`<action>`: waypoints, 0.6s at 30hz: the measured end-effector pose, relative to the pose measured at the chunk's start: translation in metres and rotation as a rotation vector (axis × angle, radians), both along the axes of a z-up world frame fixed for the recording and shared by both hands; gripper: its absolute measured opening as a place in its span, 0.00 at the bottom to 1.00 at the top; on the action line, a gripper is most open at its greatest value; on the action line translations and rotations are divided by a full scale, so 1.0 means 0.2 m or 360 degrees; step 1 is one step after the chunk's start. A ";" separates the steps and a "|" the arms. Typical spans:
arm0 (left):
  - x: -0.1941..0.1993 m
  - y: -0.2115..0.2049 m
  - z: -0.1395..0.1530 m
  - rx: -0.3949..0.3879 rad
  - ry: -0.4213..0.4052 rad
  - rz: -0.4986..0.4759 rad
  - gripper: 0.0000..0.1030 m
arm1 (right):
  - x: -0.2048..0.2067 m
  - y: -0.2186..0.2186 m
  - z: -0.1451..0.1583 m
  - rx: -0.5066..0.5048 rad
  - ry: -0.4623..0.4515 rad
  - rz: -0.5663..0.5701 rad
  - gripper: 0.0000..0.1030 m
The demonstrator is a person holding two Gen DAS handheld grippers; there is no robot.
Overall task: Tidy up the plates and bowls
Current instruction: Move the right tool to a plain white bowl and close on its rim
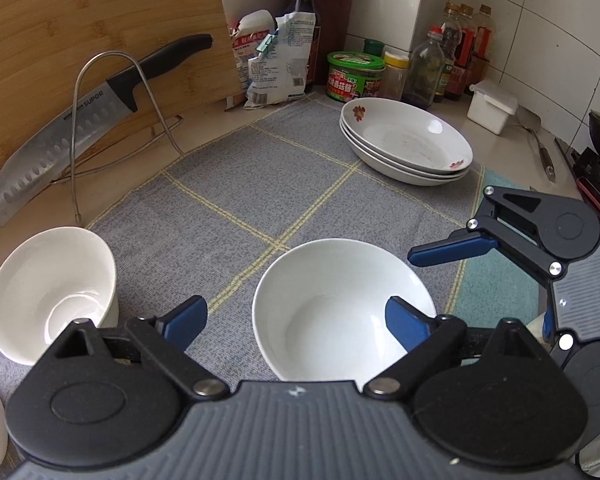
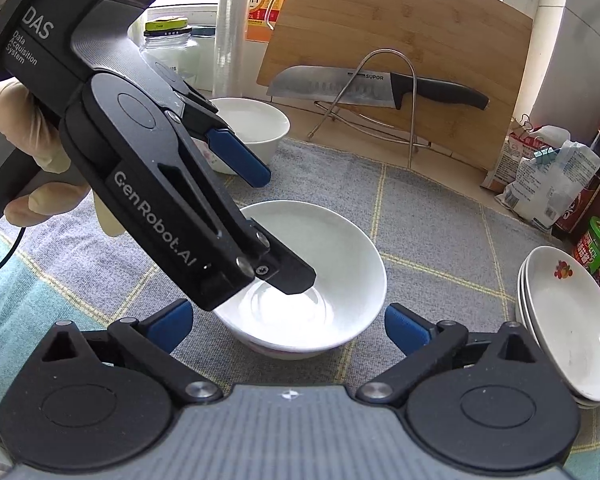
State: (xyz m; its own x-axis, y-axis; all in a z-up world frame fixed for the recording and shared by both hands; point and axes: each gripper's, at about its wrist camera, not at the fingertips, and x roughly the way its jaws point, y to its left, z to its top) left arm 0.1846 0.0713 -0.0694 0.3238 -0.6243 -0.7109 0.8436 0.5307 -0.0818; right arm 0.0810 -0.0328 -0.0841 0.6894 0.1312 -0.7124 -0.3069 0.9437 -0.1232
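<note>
A white bowl [image 1: 332, 312] [image 2: 320, 256] stands upright on the grey checked mat [image 1: 260, 184]. My left gripper [image 1: 298, 322] [image 2: 266, 216] is open and straddles the bowl's rim: one finger hangs inside the bowl, the other outside, and neither pad presses on it. My right gripper [image 2: 288, 327] [image 1: 500, 286] is open wide at the bowl's near side, with its fingers apart from the wall. A second white bowl [image 1: 52, 292] [image 2: 252, 124] stands further off on the mat's edge. Three flower-patterned plates [image 1: 408, 140] [image 2: 568, 320] are stacked at the mat's corner.
A knife [image 1: 80, 120] rests on a wire rack against a bamboo cutting board [image 1: 100, 20]. Bottles [image 1: 460, 52], a green tin [image 1: 354, 76], packets [image 1: 276, 60], a white box [image 1: 492, 106] and a spatula [image 1: 540, 148] line the tiled wall. A gloved hand [image 2: 20, 140] holds the left gripper.
</note>
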 end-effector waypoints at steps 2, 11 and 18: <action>-0.02 0.05 0.01 -0.0043 -0.0013 0.0062 0.93 | 0.00 0.00 0.01 0.0010 -0.0003 0.0003 1.00; -0.12 0.23 0.04 -0.0112 -0.0156 0.0375 0.95 | -0.02 0.02 0.05 0.0001 -0.0020 0.0013 1.00; -0.19 0.34 0.01 -0.0107 -0.0207 0.0560 0.97 | -0.01 0.05 0.08 -0.0002 -0.0018 0.0023 1.00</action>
